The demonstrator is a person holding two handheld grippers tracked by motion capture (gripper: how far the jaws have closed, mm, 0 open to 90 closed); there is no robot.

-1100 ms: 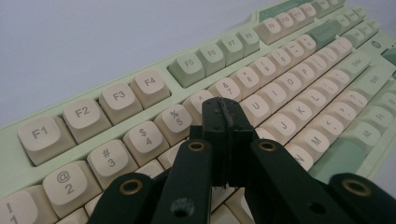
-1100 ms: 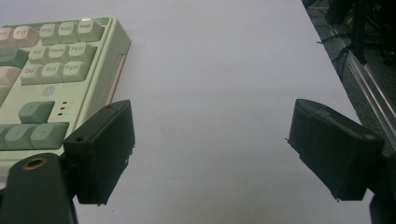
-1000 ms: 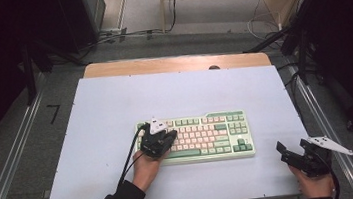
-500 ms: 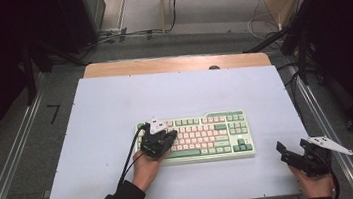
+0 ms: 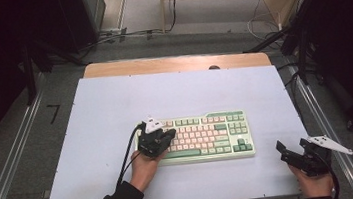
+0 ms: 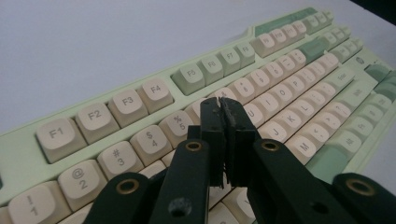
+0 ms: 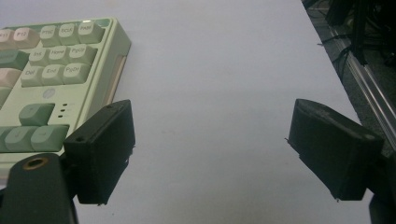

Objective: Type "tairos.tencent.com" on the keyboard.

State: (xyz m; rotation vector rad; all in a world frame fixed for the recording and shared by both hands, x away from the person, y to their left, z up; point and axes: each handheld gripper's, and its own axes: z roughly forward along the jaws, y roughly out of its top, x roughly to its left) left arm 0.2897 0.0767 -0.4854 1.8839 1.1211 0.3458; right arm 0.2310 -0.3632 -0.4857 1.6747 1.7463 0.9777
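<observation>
**Operator:** On the pale lilac-white table top (image 5: 115, 106), I am looking at a mint-green mechanical keyboard with cream keys (image 5: 204, 136) sitting near the middle, long side facing me. My left gripper (image 5: 161, 137) is hovering over its left end.

**Listener:** How are the left jaws sitting?

**Operator:** In the left gripper view I am seeing them pressed together with nothing between them, tips (image 6: 223, 108) pointing over the number row by the 5 key.

**Listener:** And the other one?

**Operator:** My right gripper (image 5: 291, 152) is resting near the table's front right corner, apart from the keyboard. Its jaws are standing wide apart, holding nothing, with bare table between them and the keyboard's right end (image 7: 56, 70) showing just beside the left jaw.
</observation>
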